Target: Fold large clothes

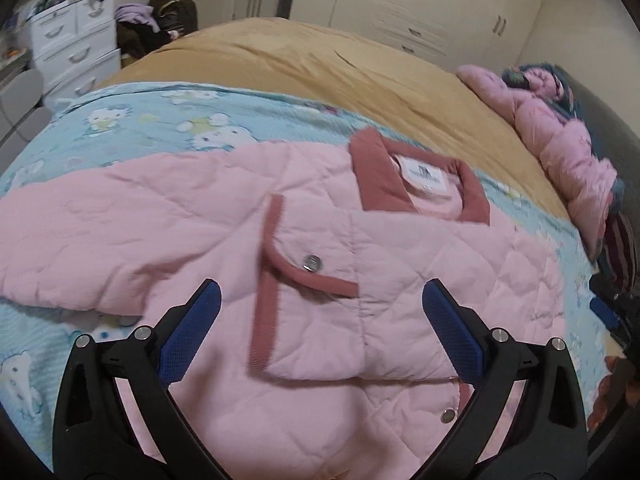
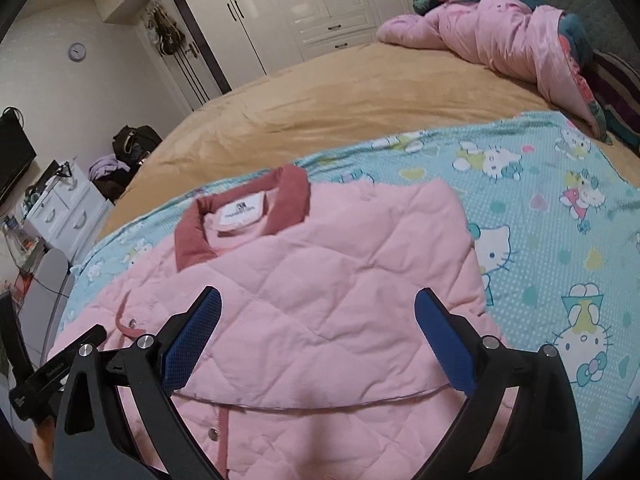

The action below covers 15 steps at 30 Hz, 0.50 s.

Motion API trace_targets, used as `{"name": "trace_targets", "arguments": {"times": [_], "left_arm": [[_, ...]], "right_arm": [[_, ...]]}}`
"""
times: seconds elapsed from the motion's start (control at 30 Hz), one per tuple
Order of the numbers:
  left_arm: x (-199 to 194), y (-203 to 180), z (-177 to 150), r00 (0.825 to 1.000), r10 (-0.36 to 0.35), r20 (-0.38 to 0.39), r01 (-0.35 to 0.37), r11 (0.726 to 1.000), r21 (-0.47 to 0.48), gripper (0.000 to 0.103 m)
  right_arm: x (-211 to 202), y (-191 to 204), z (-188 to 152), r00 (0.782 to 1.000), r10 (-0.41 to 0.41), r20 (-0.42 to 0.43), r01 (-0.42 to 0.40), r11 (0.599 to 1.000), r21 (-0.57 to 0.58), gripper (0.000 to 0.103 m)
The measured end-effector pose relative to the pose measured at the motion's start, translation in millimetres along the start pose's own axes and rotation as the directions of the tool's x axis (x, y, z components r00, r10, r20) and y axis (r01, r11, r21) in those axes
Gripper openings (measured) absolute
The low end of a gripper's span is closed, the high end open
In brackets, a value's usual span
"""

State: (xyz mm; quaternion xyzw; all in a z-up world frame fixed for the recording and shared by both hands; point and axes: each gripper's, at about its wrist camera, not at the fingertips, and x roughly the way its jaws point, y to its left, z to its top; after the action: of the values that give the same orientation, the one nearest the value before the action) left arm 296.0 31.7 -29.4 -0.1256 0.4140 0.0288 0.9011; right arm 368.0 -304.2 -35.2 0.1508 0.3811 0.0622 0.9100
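Hovering apart, both tools (image 1: 320, 300) (image 2: 316, 308) hide the pink jacket's (image 1: 420, 264) blurred hem.

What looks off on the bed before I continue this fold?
The pink quilted jacket is uneven: one side is folded across its front, while the other sleeve lies spread out on the cartoon blanket. Both grippers' jaws are open and empty.
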Motion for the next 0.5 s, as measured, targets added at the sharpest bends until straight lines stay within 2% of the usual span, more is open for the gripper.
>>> {"name": "trace_targets", "arguments": {"times": [0.27, 0.43, 0.5], "left_arm": [[-34, 32, 11, 0.996, 0.057, 0.068, -0.053, 0.997, -0.050, 0.095], [-42, 63, 7, 0.995, 0.082, 0.053, -0.076, 0.991, -0.112, 0.095], [-48, 80, 7, 0.993, 0.097, 0.068, -0.086, 0.984, -0.156, 0.095]], "right_arm": [[-12, 22, 2, 0.998, 0.031, 0.050, -0.029, 0.999, -0.031, 0.097], [-19, 47, 2, 0.994, 0.079, 0.076, -0.073, 0.995, -0.074, 0.097], [-22, 59, 2, 0.993, 0.079, 0.086, -0.070, 0.992, -0.108, 0.097]]}}
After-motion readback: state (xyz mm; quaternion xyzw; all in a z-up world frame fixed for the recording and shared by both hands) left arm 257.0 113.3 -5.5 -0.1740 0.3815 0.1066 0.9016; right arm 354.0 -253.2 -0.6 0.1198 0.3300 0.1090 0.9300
